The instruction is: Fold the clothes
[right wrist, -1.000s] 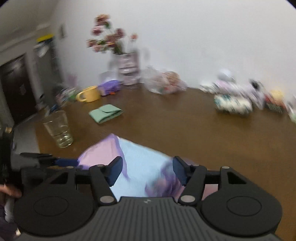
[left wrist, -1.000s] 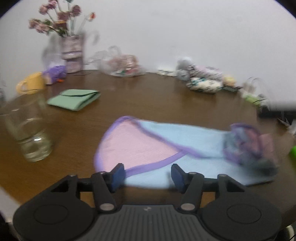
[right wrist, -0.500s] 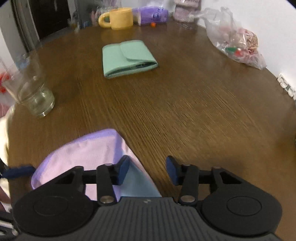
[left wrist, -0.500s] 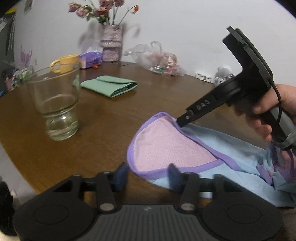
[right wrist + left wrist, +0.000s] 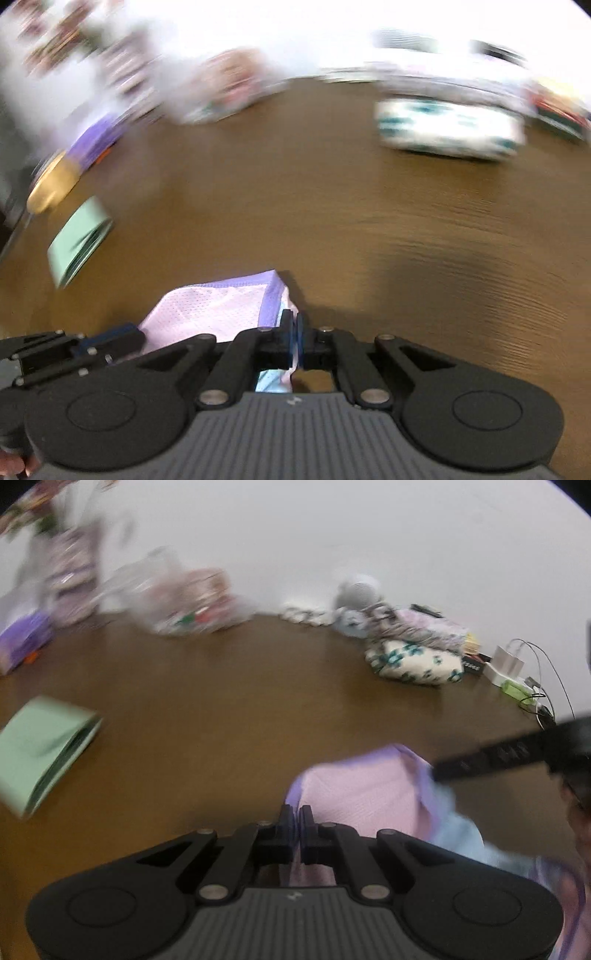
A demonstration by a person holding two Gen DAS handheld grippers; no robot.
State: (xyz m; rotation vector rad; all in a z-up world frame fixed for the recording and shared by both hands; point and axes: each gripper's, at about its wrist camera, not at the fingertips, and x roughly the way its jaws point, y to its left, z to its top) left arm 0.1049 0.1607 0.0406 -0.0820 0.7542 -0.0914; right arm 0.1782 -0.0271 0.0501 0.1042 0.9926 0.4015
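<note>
On table (image 5: 229, 701) | both fingers pinch garment (image 5: 354, 794) (hem) | wallet (image 5: 40, 746) left, apart

Worktop (image 5: 424, 236) — brown wood, fine grain lines, dull satin sheen. Garment (image 5: 207, 314) — thin pink cloth, perforated mesh weave, matt, edged with smooth lilac binding; pale blue cloth at its 4 o'clock side in the left wrist view. Left gripper (image 5: 298, 814) and right gripper (image 5: 291, 325): matt black plastic, ribbed grey housing, bright metal pivot pins. Folded mint-green cloth (image 5: 40, 753) at 9 o'clock, matt and soft-looking.
</note>
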